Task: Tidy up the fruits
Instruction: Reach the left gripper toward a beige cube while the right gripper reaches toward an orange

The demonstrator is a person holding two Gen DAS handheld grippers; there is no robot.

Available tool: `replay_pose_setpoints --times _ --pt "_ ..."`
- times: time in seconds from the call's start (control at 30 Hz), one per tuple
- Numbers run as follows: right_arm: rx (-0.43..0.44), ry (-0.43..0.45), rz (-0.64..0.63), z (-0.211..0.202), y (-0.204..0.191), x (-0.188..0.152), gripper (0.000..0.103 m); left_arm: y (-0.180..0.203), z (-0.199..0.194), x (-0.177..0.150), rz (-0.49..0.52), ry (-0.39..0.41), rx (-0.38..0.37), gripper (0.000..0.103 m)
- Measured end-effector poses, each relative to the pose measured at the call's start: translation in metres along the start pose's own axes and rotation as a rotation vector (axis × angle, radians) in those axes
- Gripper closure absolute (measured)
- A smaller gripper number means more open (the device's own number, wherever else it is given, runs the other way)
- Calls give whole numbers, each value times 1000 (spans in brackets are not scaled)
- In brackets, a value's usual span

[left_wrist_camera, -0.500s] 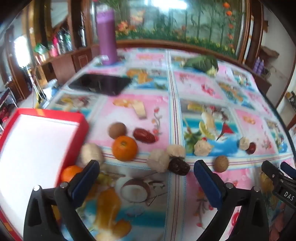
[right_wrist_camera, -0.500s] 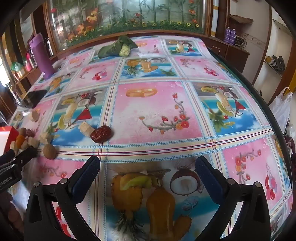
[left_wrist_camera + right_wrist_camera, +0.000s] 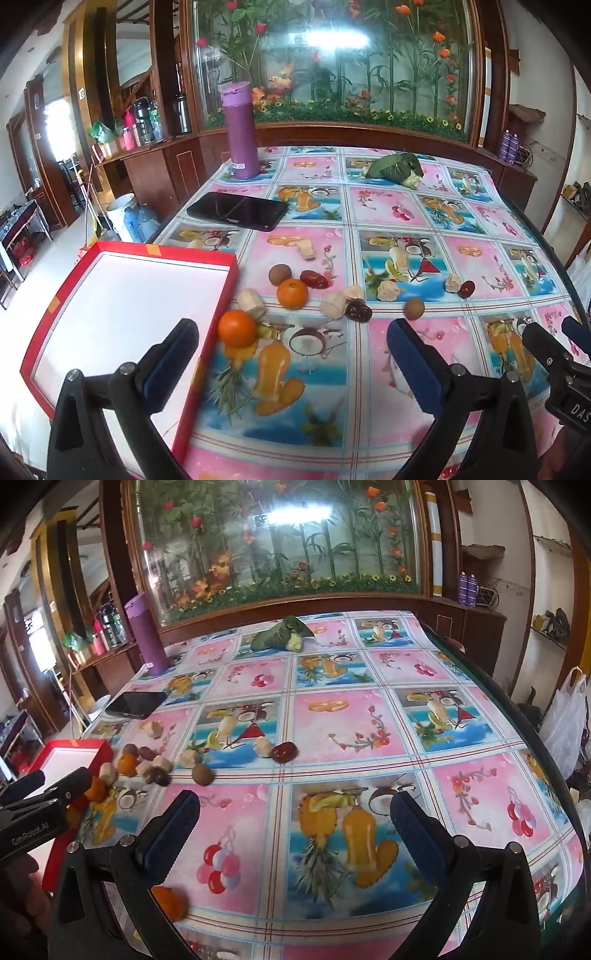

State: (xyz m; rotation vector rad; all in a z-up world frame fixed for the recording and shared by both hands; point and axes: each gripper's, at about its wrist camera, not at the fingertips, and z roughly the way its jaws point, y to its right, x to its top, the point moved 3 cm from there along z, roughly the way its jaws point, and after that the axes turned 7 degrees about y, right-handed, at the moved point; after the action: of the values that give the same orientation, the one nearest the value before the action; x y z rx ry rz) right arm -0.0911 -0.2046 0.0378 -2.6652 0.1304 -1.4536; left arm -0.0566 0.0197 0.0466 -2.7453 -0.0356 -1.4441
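Note:
A red box with a white inside point(image 3: 122, 295) lies at the table's left. Right of it the fruits are scattered: two oranges point(image 3: 237, 328) point(image 3: 292, 293), a brown longan point(image 3: 279, 274), a red date point(image 3: 314, 279), a dark date point(image 3: 358, 311), several beige chunks point(image 3: 333, 305) and another longan point(image 3: 414, 308). My left gripper point(image 3: 291, 332) hangs open above the cloth, just before this cluster, with nothing between its fingers. My right gripper point(image 3: 295, 801) is open too, over bare cloth. A red date point(image 3: 283, 752) and a beige chunk point(image 3: 264, 746) lie beyond it.
A purple flask point(image 3: 242, 133), a black phone point(image 3: 238, 211) and a leafy green vegetable point(image 3: 395, 168) sit further back on the fruit-print cloth. The table's dark rim point(image 3: 532, 731) curves along the right, with a white plastic bag point(image 3: 565, 720) beyond it.
Both views have pulled back and up from the table, so more of the red box and the room shows. Both grippers stay open and empty; the fruits have not moved.

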Motion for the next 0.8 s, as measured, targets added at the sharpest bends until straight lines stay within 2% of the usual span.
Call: replay_pose_setpoints --times 0.17,0.4,0.8 --pt "1 27 -41 -10 -15 3 0 -4 -7 0 -5 13 -19 0" --pt "8 10 -39 -7 -18 0 0 -6 -11 -1 -10 11 -30 0" --pt "13 7 -40 -8 -19 -1 0 -3 -11 0 28 -3 -1 0"
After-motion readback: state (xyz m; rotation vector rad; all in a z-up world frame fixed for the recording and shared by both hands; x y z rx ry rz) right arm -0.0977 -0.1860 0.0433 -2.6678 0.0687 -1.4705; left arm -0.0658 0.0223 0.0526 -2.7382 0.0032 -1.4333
